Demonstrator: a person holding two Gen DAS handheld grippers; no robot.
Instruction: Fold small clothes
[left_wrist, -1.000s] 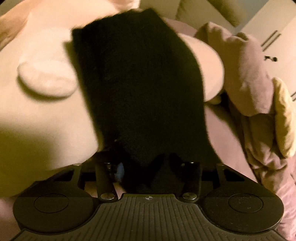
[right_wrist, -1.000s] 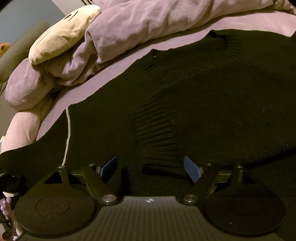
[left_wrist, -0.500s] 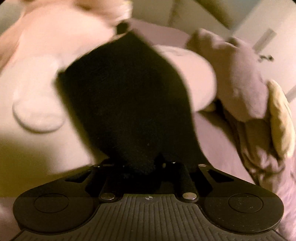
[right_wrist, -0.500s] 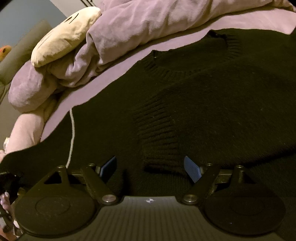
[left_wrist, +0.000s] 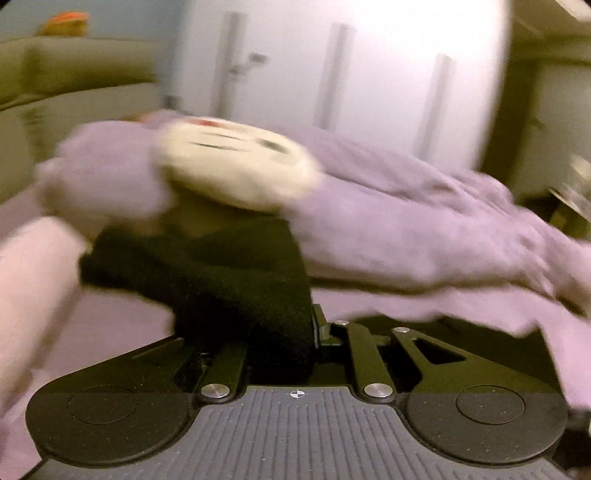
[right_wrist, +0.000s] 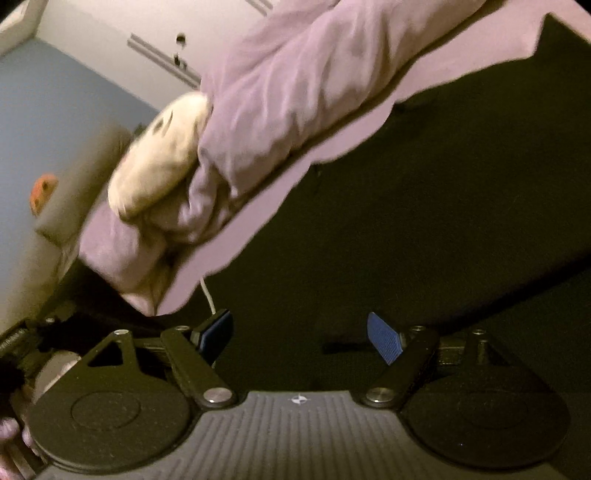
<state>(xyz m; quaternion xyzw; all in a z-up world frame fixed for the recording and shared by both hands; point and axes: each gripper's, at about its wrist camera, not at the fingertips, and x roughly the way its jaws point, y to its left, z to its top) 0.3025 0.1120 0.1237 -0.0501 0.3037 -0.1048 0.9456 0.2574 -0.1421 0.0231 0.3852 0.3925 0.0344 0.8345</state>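
Clamping a black knit sleeve (left_wrist: 236, 291), the left gripper (left_wrist: 280, 343) has its jaws drawn together on the fabric; the pads themselves are buried in the knit. The sleeve rises from the jaws and trails toward 10 o'clock in the left wrist view, where it ends in a loose cuff against the lilac bed sheet (left_wrist: 110, 325). A grip near the free end gives control of the whole limb, which suits carrying it across the body of the garment for a fold. That is a judgement from the pose, not an observed result.

The right gripper (right_wrist: 299, 332) stands wide, its blue pads (right_wrist: 384, 338) well apart with nothing between them. It hangs over the black sweater (right_wrist: 424, 221), which lies spread on the bed and fills the right wrist view from 12 o'clock round to 5 o'clock. An open gripper here is likely ready to pin or pinch the body while the sleeve comes over.

A rumpled lilac duvet (right_wrist: 295, 88) runs along the far edge of the sweater, from 9 o'clock to 1 o'clock, with a cream plush toy (right_wrist: 159, 162) tucked against it at 9 o'clock. A thin white thread (right_wrist: 207, 295) lies on the sweater just above the left pad. Both views are blurred, so stitch detail and the exact cuff position cannot be read. White cupboard doors (left_wrist: 332, 74) stand beyond the bed.
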